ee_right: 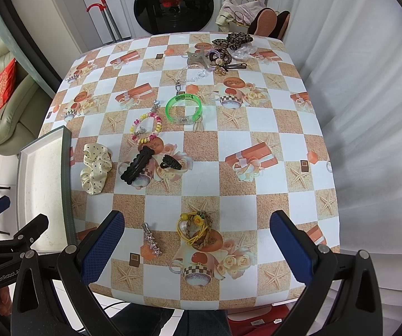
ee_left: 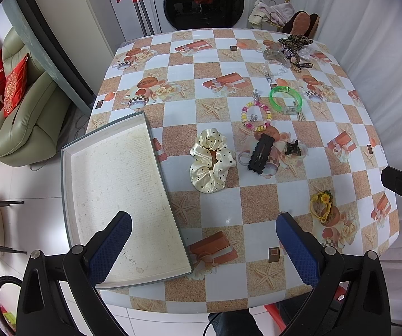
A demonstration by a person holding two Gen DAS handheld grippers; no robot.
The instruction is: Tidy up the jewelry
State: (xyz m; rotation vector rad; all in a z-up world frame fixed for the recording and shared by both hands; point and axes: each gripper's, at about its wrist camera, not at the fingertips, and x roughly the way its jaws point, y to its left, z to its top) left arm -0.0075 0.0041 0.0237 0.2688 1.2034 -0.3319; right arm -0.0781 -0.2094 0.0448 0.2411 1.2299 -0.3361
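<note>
Left wrist view: the left gripper [ee_left: 203, 240] hangs released, jaws wide, above the table's [ee_left: 223, 221] near edge. The shallow tray [ee_left: 117, 184] lies lower left; the cream polka-dot scrunchie [ee_left: 210, 161] sits at centre, the green bangle [ee_left: 285, 98] upper right.

Right wrist view: the right gripper [ee_right: 196, 240] is released too, straddling a yellow cord bracelet [ee_right: 195, 228] and a star hair clip [ee_right: 152, 240] at lower centre.

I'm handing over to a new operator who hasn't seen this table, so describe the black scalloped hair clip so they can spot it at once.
Start at the shallow box on the table's left edge, then move right past the cream polka-dot scrunchie. The hair clip lies flat next, just below the pink and yellow bead bracelet. It is long, matte black with wavy edges, unlike the small glossy black claw clip to its right.
</note>
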